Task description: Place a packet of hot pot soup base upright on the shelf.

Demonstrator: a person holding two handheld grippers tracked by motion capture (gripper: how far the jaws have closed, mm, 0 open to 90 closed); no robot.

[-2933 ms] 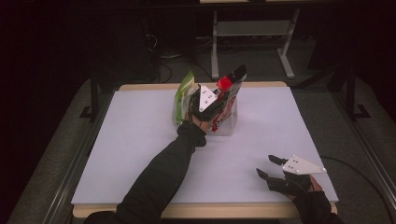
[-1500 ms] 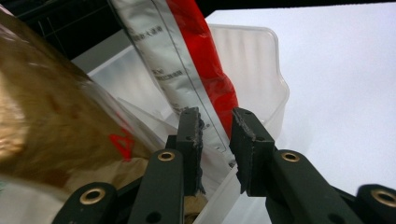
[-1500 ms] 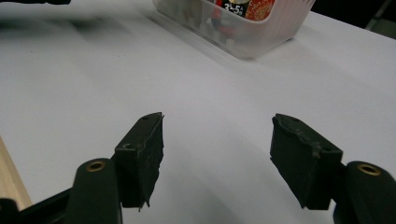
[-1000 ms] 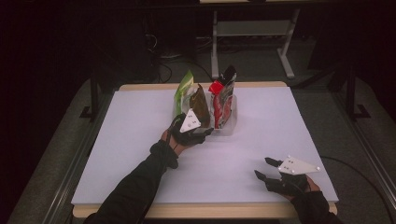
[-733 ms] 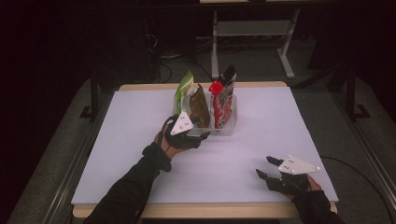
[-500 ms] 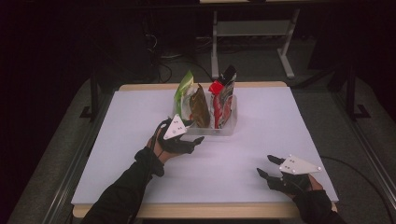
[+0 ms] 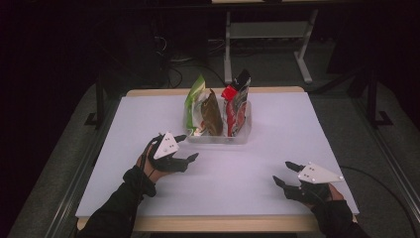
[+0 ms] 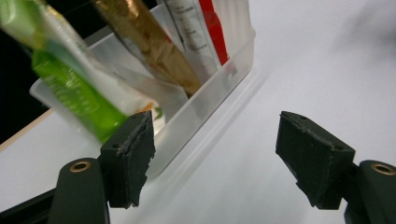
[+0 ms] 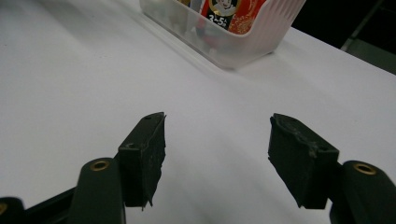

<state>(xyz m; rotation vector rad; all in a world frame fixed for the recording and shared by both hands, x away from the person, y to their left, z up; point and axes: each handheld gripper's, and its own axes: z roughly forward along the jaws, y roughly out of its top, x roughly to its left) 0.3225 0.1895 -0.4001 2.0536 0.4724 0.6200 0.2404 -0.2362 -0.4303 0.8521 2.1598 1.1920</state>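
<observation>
From the high view I find the clear plastic bin (image 7: 218, 135) standing on the white table (image 7: 277, 144) toward the far edge, roughly centred across its width, with bare table on both sides of it and a broad open stretch between it and the near edge. It holds three packets standing on end: a green packet (image 7: 195, 101) at the left, a brown packet (image 7: 212, 113) in the middle, and a red and black packet (image 7: 236, 106) at the right that rises above the bin's rim. My left tongs (image 7: 184, 148) sit just short of the bin's near left corner, apart from it; their jaws have just been opening and now stand wide with nothing between them. In the left gripper view those tongs (image 8: 215, 154) frame bare table, the bin's wall (image 8: 205, 105) running past the left jaw, and I cannot tell whether that jaw touches the wall. My right tongs (image 7: 286, 174) rest low near the table's near right corner, well apart from the bin; their jaws have just opened slightly and are spread, holding nothing. In the right gripper view those tongs (image 9: 217, 149) look across open white table to the bin's end wall (image 9: 261, 32), with the table's edge beyond it at the right.
</observation>
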